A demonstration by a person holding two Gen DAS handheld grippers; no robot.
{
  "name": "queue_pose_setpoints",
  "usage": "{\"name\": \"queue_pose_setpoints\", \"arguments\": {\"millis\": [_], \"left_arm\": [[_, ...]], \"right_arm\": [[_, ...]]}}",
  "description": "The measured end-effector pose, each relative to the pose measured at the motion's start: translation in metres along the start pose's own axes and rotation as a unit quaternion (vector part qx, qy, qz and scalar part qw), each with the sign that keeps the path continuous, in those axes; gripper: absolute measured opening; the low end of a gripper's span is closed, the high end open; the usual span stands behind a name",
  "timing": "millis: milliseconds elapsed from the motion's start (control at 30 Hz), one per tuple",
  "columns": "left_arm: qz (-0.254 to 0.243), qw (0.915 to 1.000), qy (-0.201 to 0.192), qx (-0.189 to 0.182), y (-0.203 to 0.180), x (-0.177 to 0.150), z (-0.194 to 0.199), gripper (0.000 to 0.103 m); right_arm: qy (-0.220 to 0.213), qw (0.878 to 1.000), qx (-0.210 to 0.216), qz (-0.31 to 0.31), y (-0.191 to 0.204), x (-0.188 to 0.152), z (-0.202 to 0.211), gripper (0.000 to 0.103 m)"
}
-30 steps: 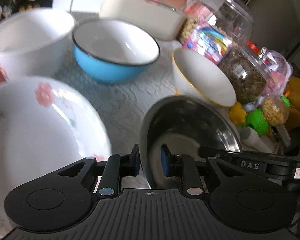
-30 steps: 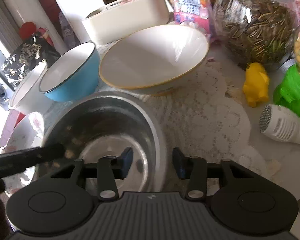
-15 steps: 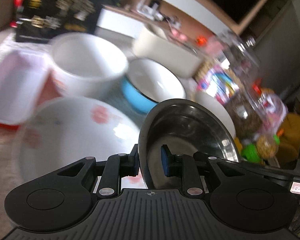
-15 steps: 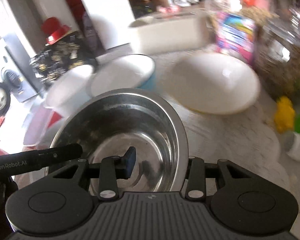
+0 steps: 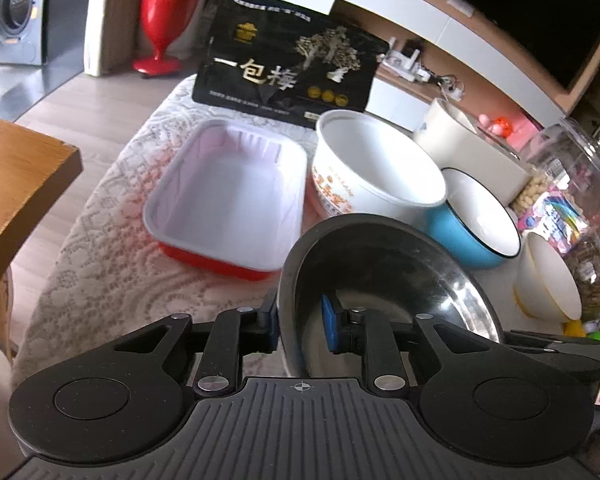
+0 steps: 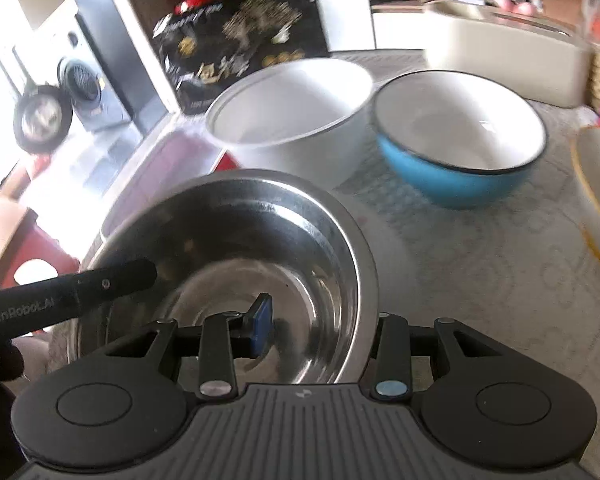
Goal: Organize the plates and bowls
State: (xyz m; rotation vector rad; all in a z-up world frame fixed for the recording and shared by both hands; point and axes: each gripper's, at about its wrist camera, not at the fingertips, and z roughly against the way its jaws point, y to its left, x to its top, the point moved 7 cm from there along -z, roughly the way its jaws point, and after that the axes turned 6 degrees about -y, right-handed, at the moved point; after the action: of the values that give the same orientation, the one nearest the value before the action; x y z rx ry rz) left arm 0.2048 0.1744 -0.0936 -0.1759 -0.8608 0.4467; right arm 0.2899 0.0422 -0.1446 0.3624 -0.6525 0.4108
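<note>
Bowls: four were counted — one round stainless steel bowl (image 5: 400, 280), one tall white paper bowl with orange print (image 5: 376, 172), one blue enamel bowl with a white inside and dark rim (image 5: 476, 220), one white bowl with a yellow rim (image 5: 548, 280).
Trays: one rectangular tray, red outside and white inside (image 5: 228, 200).
Grippers: two, both black with blue pads.
Left gripper (image 5: 300, 324): clenched on the steel bowl's near rim, one pad inside, one outside.
Right gripper (image 6: 320, 328): grasped the opposite rim of the same bowl (image 6: 236, 272); the outer finger sat behind the wall, so its contact was probably firm but unseen.
Steel bowl place: lower centre of both wrist views, held over the lace-covered table (image 5: 112, 264), in front of the paper bowl.
Steel bowl facing: mouth upward and tilted; being round, it showed no long axis.
Contents: steel bowl, paper bowl (image 6: 292, 112), blue bowl (image 6: 460, 140) and tray all looked empty.
Row: paper, blue and yellow-rimmed bowls ran from centre to right edge.
</note>
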Motion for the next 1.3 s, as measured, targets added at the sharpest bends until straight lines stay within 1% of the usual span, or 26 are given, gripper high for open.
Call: {"name": "queue_pose_setpoints", "arguments": {"millis": [67, 133, 167, 267, 367, 400, 467, 600, 633, 667, 700, 800, 900, 933, 1033, 1067, 1167, 1300], "left_arm": [[-0.014, 0.9999, -0.008, 0.004, 0.001, 0.001, 0.002, 0.023], [-0.035, 0.9990, -0.025, 0.010, -0.002, 0.002, 0.007, 0.022], [-0.038, 0.9988, -0.030, 0.012, -0.002, 0.002, 0.008, 0.022], [-0.028, 0.9993, -0.025, 0.002, 0.000, 0.001, 0.010, 0.023], [-0.026, 0.9995, -0.019, 0.008, 0.003, -0.001, 0.008, 0.023], [-0.023, 0.9996, -0.018, 0.003, 0.004, -0.001, 0.006, 0.025], [-0.015, 0.9998, -0.014, -0.005, 0.005, -0.001, 0.003, 0.025], [-0.003, 0.9999, -0.011, -0.012, 0.007, -0.002, 0.003, 0.026], [0.001, 0.9999, -0.010, -0.013, 0.008, -0.001, 0.002, 0.026], [0.006, 0.9999, -0.009, -0.013, 0.009, -0.001, 0.002, 0.029], [0.011, 0.9998, -0.009, -0.014, 0.011, -0.001, 0.002, 0.029], [0.018, 0.9992, -0.009, -0.035, 0.008, 0.000, 0.004, 0.027], [0.006, 0.9986, -0.009, -0.053, 0.000, 0.000, 0.005, 0.028], [-0.004, 0.9988, -0.004, -0.049, -0.001, -0.001, 0.004, 0.028], [-0.014, 0.9997, 0.007, -0.020, 0.003, -0.007, -0.002, 0.028], [-0.014, 0.9998, 0.006, -0.012, 0.005, -0.007, -0.002, 0.030], [-0.001, 0.9999, 0.001, -0.015, 0.011, -0.006, 0.000, 0.032], [-0.004, 0.9999, 0.002, -0.011, 0.012, -0.008, -0.002, 0.037]], "right_arm": [[0.001, 1.000, -0.004, 0.012, 0.003, 0.001, -0.001, 0.038], [0.007, 1.000, -0.002, 0.022, 0.004, -0.001, 0.000, 0.038], [0.009, 1.000, -0.005, 0.025, 0.002, -0.003, 0.000, 0.040], [0.011, 0.999, -0.010, 0.033, -0.002, -0.006, -0.003, 0.046], [0.001, 0.999, -0.007, 0.033, -0.010, -0.007, 0.005, 0.046], [-0.002, 1.000, -0.004, 0.027, -0.013, -0.006, 0.008, 0.045], [-0.011, 1.000, -0.007, 0.016, -0.020, -0.005, 0.012, 0.045], [-0.023, 1.000, 0.003, -0.002, -0.026, -0.001, 0.016, 0.045], [-0.026, 1.000, 0.002, -0.004, -0.026, -0.001, 0.016, 0.045], [-0.029, 1.000, 0.000, -0.005, -0.026, -0.001, 0.017, 0.045], [-0.035, 0.999, -0.004, -0.004, -0.026, 0.000, 0.018, 0.045], [-0.050, 0.999, -0.015, 0.006, -0.026, 0.002, 0.023, 0.047], [-0.047, 0.999, -0.005, 0.001, -0.028, 0.003, 0.021, 0.048], [-0.044, 0.999, -0.002, -0.001, -0.028, 0.003, 0.019, 0.048], [-0.042, 0.999, -0.005, -0.001, -0.026, 0.002, 0.017, 0.048], [-0.043, 0.999, -0.008, 0.001, -0.026, 0.001, 0.018, 0.048], [-0.057, 0.998, -0.019, 0.008, -0.026, 0.002, 0.023, 0.049], [-0.067, 0.997, -0.024, 0.006, -0.032, 0.004, 0.026, 0.050]]}}
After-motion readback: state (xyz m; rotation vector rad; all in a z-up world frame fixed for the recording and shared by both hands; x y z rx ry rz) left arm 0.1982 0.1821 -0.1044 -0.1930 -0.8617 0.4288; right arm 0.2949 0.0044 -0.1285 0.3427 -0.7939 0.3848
